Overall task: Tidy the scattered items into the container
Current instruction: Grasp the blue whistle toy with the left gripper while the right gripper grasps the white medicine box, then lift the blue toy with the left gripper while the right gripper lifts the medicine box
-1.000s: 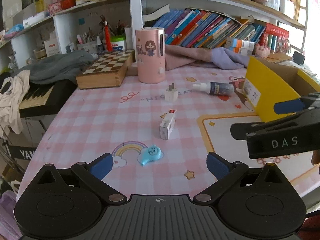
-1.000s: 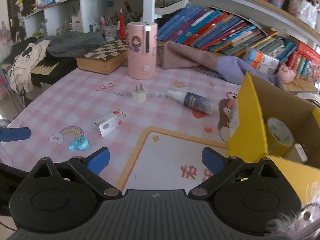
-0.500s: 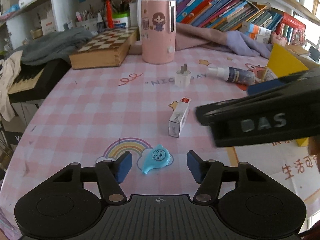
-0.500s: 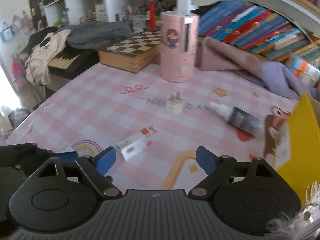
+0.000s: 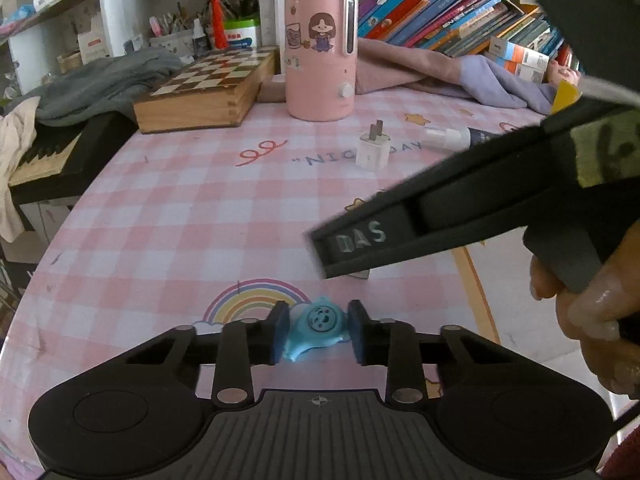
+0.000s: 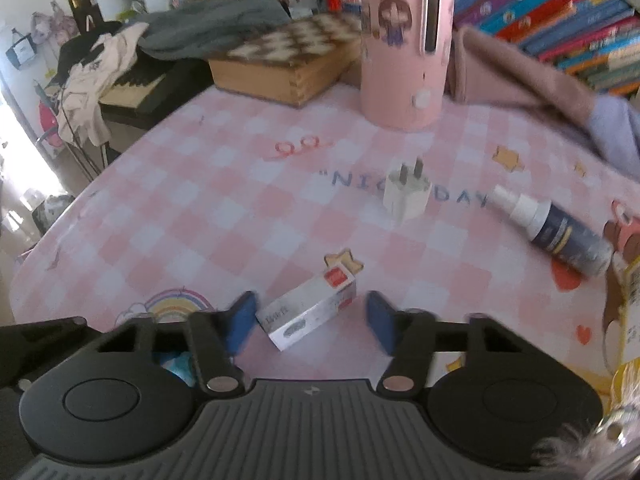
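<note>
My left gripper [image 5: 318,332] has its blue pads around a small light-blue toy [image 5: 318,326] lying on the pink checked tablecloth; the pads touch or nearly touch its sides. My right gripper [image 6: 310,320] is open, its pads either side of a small white box [image 6: 310,312] with a red end, not touching it. The right gripper's body [image 5: 460,216] crosses the left wrist view. A white plug adapter [image 6: 406,194] and a dark spray bottle [image 6: 560,228] lie further back. The yellow container's edge [image 6: 628,292] shows at far right.
A tall pink canister [image 5: 320,52] stands at the back centre, a wooden chessboard box [image 5: 204,92] to its left, a mauve cloth [image 5: 460,76] and rows of books [image 5: 440,12] behind. A keyboard [image 5: 44,152] lies off the table's left edge.
Both grippers have moved forward and down. The left jaws have narrowed around the blue toy; the right jaws have come either side of the white box.
</note>
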### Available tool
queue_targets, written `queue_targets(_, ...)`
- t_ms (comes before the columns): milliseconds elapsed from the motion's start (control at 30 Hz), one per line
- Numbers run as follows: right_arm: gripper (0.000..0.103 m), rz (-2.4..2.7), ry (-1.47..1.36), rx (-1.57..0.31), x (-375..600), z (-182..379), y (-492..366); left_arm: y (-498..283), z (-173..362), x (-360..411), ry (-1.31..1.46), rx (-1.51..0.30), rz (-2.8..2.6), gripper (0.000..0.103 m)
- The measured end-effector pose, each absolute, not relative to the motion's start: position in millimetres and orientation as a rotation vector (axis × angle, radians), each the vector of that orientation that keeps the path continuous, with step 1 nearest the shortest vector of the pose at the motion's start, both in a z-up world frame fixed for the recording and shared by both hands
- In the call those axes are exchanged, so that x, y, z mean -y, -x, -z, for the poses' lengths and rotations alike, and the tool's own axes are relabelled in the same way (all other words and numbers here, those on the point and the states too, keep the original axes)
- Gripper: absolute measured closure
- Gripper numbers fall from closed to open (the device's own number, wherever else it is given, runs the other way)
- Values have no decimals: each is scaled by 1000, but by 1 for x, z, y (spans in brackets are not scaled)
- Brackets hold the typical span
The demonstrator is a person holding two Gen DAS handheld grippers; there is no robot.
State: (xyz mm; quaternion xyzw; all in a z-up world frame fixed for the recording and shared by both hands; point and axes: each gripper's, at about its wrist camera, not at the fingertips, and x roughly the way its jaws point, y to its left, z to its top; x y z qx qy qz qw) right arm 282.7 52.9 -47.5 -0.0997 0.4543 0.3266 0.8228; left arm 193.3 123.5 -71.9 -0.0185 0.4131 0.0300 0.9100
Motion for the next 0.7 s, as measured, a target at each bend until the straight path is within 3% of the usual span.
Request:
queue_targets(67,75,-691,191,-985,-49,49,-286,-193,71,-126,51,-855,-49,75)
queue_targets(233,89,-681,174,-978,-36,42,-288,-191,68,-127,87,-869,-13,75)
queue_targets(600,88,-673,287,-932,-34,42,-279,-187,57,-121,43,-839,3,76)
queue_targets(700,80,-676,295,-927,-39,46,-284,-183,55,-123,42,-837,-7,76)
